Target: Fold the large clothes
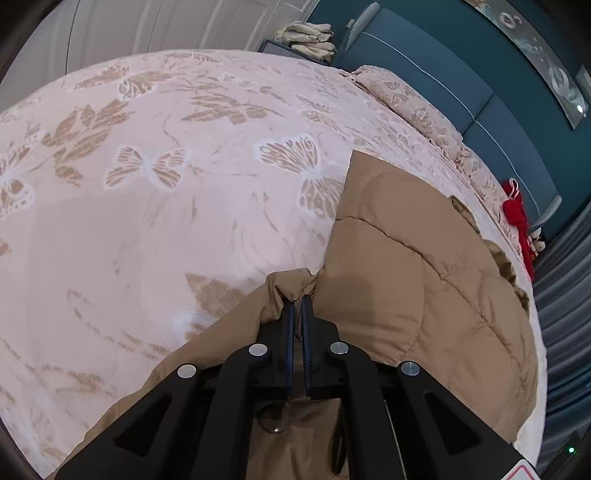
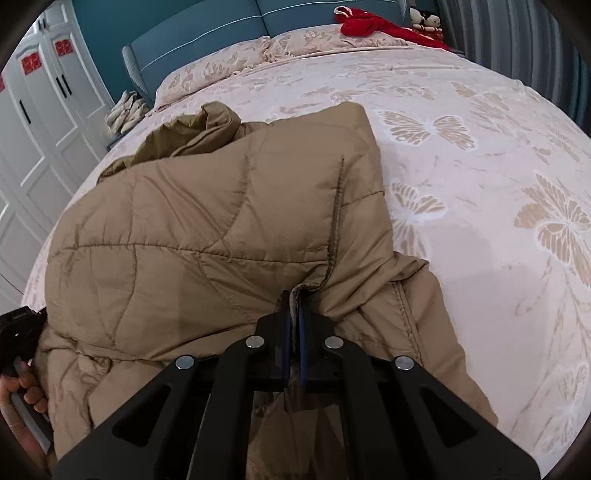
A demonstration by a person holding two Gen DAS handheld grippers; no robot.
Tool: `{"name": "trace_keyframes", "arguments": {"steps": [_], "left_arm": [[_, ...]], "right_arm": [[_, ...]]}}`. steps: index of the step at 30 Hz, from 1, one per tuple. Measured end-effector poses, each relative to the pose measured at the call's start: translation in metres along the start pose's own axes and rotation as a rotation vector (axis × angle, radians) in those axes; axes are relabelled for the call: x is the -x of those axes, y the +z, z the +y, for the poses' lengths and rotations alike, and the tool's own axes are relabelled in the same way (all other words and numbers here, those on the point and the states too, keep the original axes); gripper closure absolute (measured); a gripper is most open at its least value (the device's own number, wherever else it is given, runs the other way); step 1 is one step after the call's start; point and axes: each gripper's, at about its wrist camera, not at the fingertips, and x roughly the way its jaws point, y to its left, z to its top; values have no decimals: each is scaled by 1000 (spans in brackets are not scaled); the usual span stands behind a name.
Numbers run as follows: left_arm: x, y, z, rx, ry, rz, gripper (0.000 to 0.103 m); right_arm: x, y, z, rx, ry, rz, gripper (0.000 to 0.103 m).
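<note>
Right under the left wrist camera, the left gripper (image 1: 297,301) has its 2 blue-padded fingers pinched together on a gathered fold of the tan quilted jacket (image 1: 417,280), at the garment's near edge. The right gripper (image 2: 294,295) does the same on its side: jaws clamped tight on a bunched bit of fabric beside a stitched seam. So both claws are closed on cloth, neither empty.

The jacket lies on the bed (image 2: 480,155), over a pale spread printed with butterflies, its puffy body heaped toward the pillows (image 2: 229,70) and the blue headboard (image 2: 207,33). A sleeve or flap trails off by the right gripper. Near the headboard, well apart from the coat, sit a red cloth (image 2: 369,22) and 2 small dolls (image 2: 424,18).

My guess is they are mid-fold, carrying the near edge across the body. To do it well, I would keep both grips level and the edge taut between them, lift high enough that the padding does not drag and crumple, then lay it down square on the far side. The loose part at the right wants tucking in first, or it will stick out.
</note>
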Motion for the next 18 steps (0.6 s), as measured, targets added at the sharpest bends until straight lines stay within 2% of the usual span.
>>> {"name": "trace_keyframes", "arguments": {"steps": [8,12,15,16,18], "left_arm": [[0,-7,-7,-57,42,-22,96],[9,-3,0,-42,13,6,90],[36,-2,3,-85,23,21,84],[46,-1,4,-106,14,22,80],[74,5,0,-159,7,-16,69]], "right_arm": [[-2,-3,3,30,-30,-28,102],[7,0,0,14,-12,-27,97],[31,-3,-1,8,-50,-27,63],[47,-6,-3,7,-78,-55,54],[78,-8,-4,15,-73,-114,54]]}}
